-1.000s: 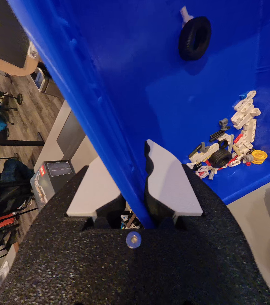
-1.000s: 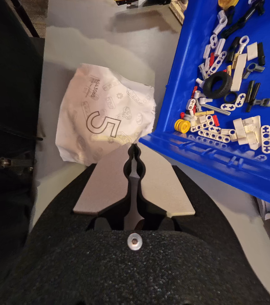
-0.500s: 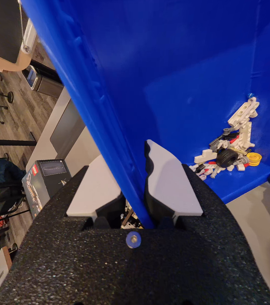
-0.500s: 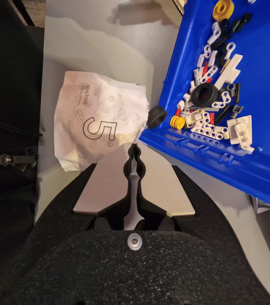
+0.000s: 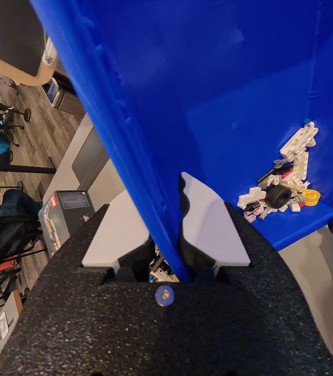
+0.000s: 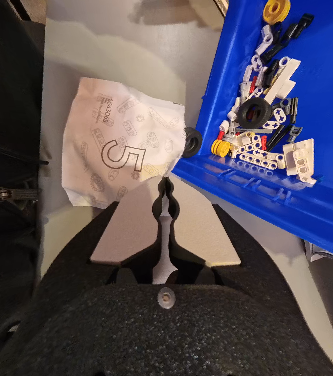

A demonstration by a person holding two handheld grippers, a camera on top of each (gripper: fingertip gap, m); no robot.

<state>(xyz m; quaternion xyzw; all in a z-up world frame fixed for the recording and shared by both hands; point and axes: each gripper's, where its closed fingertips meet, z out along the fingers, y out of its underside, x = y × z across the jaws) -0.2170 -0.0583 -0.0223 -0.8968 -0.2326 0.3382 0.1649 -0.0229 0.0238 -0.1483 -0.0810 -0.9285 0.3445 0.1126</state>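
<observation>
left gripper (image 5: 162, 203): pinching the side wall of the blue moulded-plastic bin (image 5: 202, 85). Wall runs between the two grey fingers; right finger (image 5: 208, 219) lies inside the bin, left finger outside, partly hidden by the wall.
right gripper (image 6: 165, 180): fingers pressed together, nothing between them. Tips sit just beside the bin's near corner and the edge of the white printed paper bag (image 6: 120, 142).
bin: tilted up on the grey tabletop (image 6: 120, 50). Rigid, ribbed rim, smooth walls; likely slick under the pads. The rim wall looks the best place to grip.
loose parts (image 6: 263, 130): white, black, red and yellow plastic building pieces heaped in the bin's low corner, at 2 o'clock of the right gripper. Light, hard, prone to sliding.
black rubber tyre (image 6: 192, 142): outside the bin, at the corner, touching the bag's edge. Will likely roll.
bag: thin, crumpled, limp.
</observation>
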